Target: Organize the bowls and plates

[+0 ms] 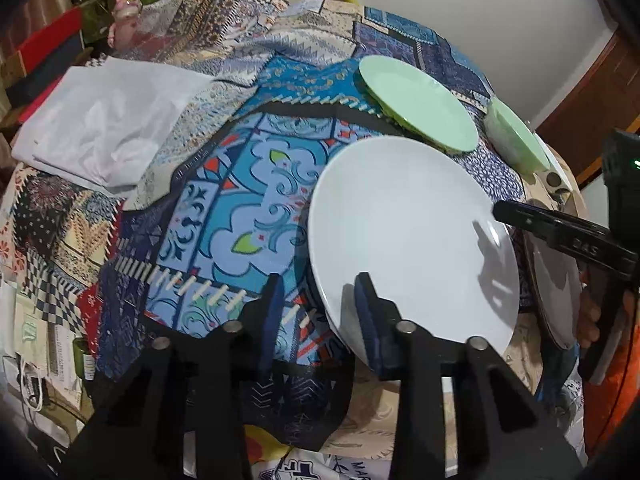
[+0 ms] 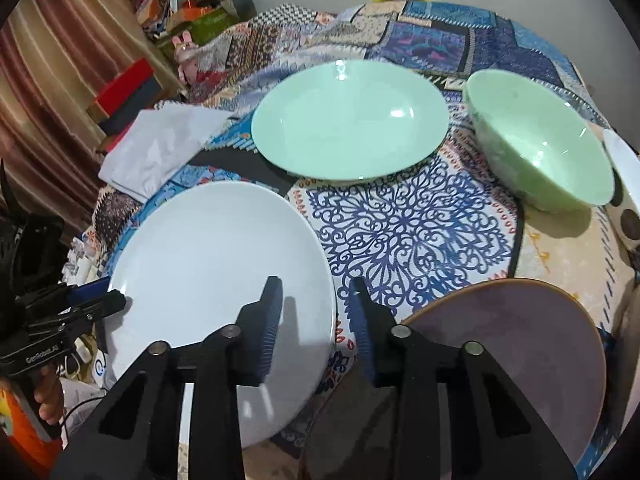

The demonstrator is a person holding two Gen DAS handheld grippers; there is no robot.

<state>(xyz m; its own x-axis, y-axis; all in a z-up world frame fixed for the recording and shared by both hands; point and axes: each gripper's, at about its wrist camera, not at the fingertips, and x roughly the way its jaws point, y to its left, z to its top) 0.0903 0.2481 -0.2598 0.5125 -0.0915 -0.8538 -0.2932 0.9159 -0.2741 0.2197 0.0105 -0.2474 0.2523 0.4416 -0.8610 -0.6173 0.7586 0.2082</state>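
Left gripper (image 1: 320,312) and right gripper (image 2: 316,312) each straddle the white plate's (image 2: 216,264) rim, unclamped; glazed, slippery, breakable; pinch opposite edges.

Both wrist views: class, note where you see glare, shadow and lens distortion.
Right wrist view: bright glints on the green plate and green bowl. Left wrist view: the right gripper casts a dark shadow on the white plate. Both views: fisheye bends the table's far edge, dark corners.
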